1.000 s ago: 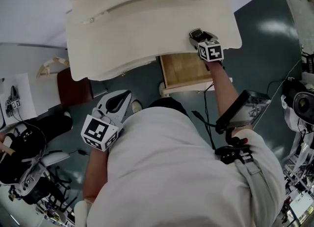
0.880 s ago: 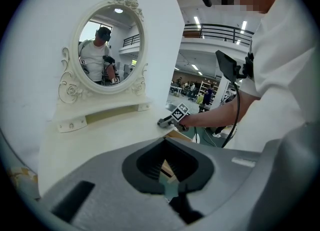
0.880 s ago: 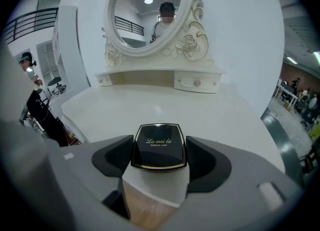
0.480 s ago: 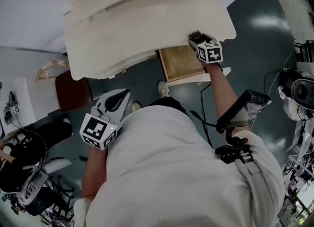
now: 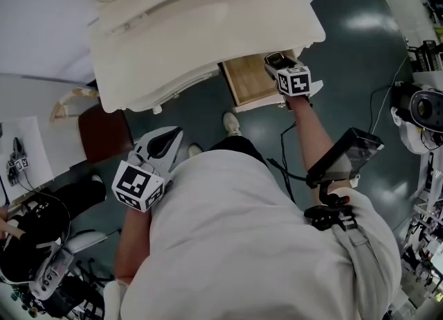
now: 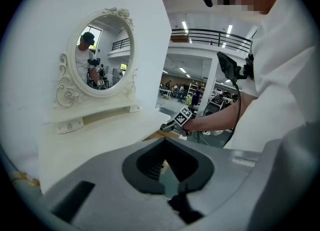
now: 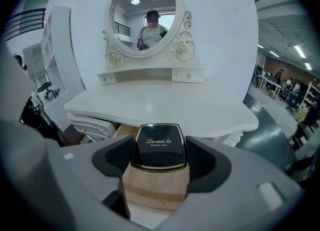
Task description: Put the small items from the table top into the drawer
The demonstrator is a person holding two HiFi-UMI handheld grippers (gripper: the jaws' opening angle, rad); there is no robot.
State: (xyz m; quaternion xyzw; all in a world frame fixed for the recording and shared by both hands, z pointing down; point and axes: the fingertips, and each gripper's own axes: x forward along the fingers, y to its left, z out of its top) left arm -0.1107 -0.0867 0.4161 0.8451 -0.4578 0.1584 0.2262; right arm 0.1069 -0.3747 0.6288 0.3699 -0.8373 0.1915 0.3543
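- The right gripper [image 7: 159, 158] has its two jaws pressed against the sides of a small black powder case with a thin gold border [image 7: 158, 146]. The gap between them is just the width of the case.
- The case sits level with its printed lid facing up. It is close to square, so it has no real long axis to line up.
- Directly under the case lies the pale wooden floor of the open drawer [image 5: 246, 80]. The drawer is pulled out from beneath the front edge of the white dressing-table top [image 5: 208, 34].
- The case has cleared the table edge and hangs over the drawer's right part. From these views I cannot tell whether it touches the wood or hangs just above it.
- The way to go is straight down — no sideways shift looks needed before letting go, in my judgement.
- The left gripper [image 5: 166, 140] is held low by the person's body, well apart from the drawer. Its jaws are drawn almost together with only a sliver of gap, and they hold nothing.
- The right hand is clearly the nearer one, so the drop looks like its job alone.
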